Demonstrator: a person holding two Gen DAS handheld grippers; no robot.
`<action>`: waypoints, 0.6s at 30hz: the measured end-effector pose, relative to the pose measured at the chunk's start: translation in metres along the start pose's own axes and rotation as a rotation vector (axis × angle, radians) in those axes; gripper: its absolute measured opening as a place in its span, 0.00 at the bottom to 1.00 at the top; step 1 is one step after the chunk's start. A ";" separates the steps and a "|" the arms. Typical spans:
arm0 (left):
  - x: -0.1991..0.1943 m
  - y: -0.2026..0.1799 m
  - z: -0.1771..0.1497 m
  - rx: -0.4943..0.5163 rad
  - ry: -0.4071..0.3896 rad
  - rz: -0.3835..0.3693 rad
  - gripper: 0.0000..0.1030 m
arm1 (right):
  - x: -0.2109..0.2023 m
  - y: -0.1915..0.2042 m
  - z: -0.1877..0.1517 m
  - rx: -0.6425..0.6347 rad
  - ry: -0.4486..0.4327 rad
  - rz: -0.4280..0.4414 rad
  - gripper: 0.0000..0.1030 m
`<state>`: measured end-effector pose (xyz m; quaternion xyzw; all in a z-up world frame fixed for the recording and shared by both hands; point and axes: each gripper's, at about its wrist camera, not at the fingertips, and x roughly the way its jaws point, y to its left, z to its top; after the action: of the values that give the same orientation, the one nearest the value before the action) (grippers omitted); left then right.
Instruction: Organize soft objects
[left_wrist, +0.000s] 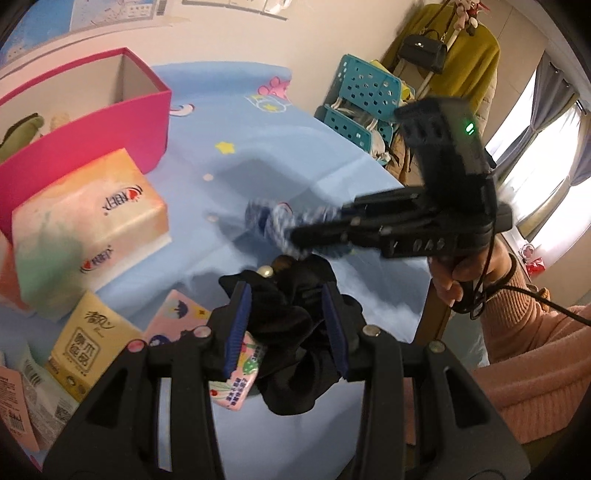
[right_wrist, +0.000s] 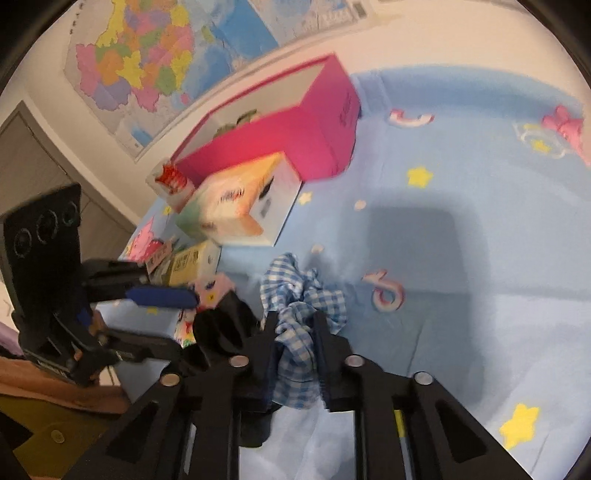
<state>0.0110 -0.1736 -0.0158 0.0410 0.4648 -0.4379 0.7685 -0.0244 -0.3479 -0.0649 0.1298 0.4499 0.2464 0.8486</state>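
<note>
My left gripper (left_wrist: 286, 295) is shut on a black fabric scrunchie (left_wrist: 291, 369), which bulges between the blue pads and hangs below them. In the right wrist view, my right gripper (right_wrist: 295, 317) is shut on a blue-and-white checked scrunchie (right_wrist: 295, 291) just above the blue sheet. The left wrist view shows the same right gripper (left_wrist: 299, 236) coming in from the right with the checked scrunchie (left_wrist: 273, 221) at its tips. The left gripper (right_wrist: 188, 321) with the black scrunchie (right_wrist: 221, 325) sits close to the left of the right one. An open pink box (left_wrist: 92, 140) stands at the back left.
A large tissue pack (left_wrist: 92, 221) leans against the pink box (right_wrist: 295, 136), with small tissue packets (left_wrist: 77, 350) in front. All lie on a light blue cartoon sheet (right_wrist: 480, 221). Teal baskets (left_wrist: 362, 88) stand beyond the bed. A hand in a peach sleeve (left_wrist: 535, 332) holds the right gripper.
</note>
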 end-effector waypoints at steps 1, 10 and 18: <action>0.003 -0.001 0.000 0.004 0.002 0.005 0.40 | -0.006 0.001 0.002 -0.001 -0.028 -0.024 0.16; 0.005 0.007 -0.011 -0.003 0.037 0.024 0.40 | -0.042 0.005 -0.005 0.009 -0.076 -0.036 0.54; 0.008 0.013 -0.018 -0.010 0.062 0.000 0.40 | -0.010 0.021 -0.037 0.001 0.091 0.074 0.54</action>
<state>0.0095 -0.1628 -0.0363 0.0508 0.4906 -0.4339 0.7539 -0.0655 -0.3358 -0.0694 0.1355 0.4828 0.2833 0.8175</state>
